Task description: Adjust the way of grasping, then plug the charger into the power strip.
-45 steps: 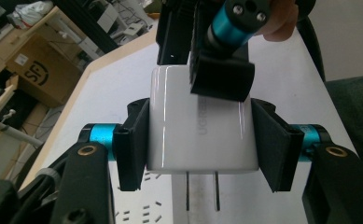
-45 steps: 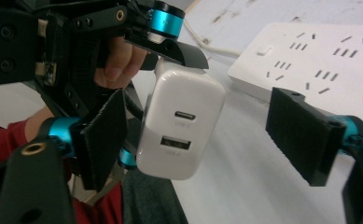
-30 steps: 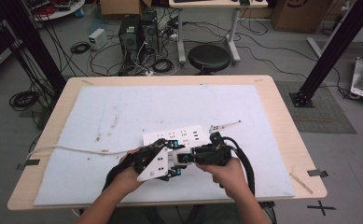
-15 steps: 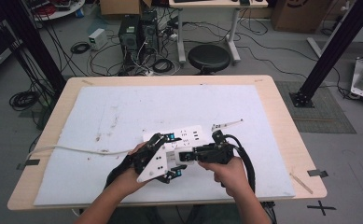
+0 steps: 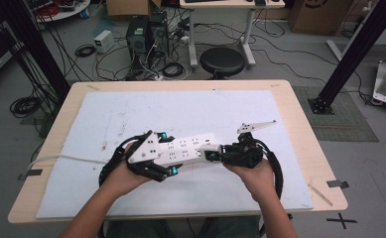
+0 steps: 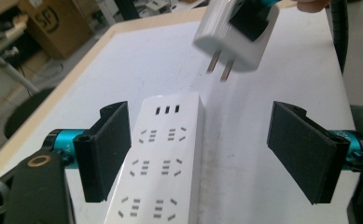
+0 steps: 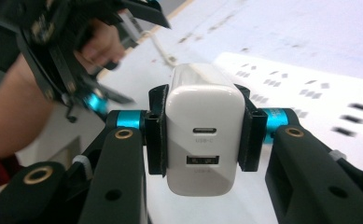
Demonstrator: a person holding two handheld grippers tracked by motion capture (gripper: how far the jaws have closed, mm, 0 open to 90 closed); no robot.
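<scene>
Since a second ago both of my hands have drifted apart a little: the right gripper (image 5: pixel 215 154) has pulled back toward the right end of the power strip (image 5: pixel 185 148), and the left gripper (image 5: pixel 153 158) has shifted along its left end.

Right-hand fingers are clamped flat on the two sides of the white charger (image 7: pixel 204 126), its two port openings facing the right gripper view. In the left gripper view that charger (image 6: pixel 237 28) hangs just above the far end of the strip, two metal prongs (image 6: pixel 219 67) pointing down and clear of the sockets.

Left-hand fingers stand wide open, holding nothing. One pad (image 6: pixel 107 149) is beside the strip's long edge, perhaps touching it; the other is well off over bare tabletop (image 5: pixel 280 119). The strip (image 6: pixel 163 163) lies flat on the white mat.

My guess is that I am about to plug the charger in. Next I would close the left fingers on the strip to steady it, line the prongs up with a two-slot socket, then press straight down.
</scene>
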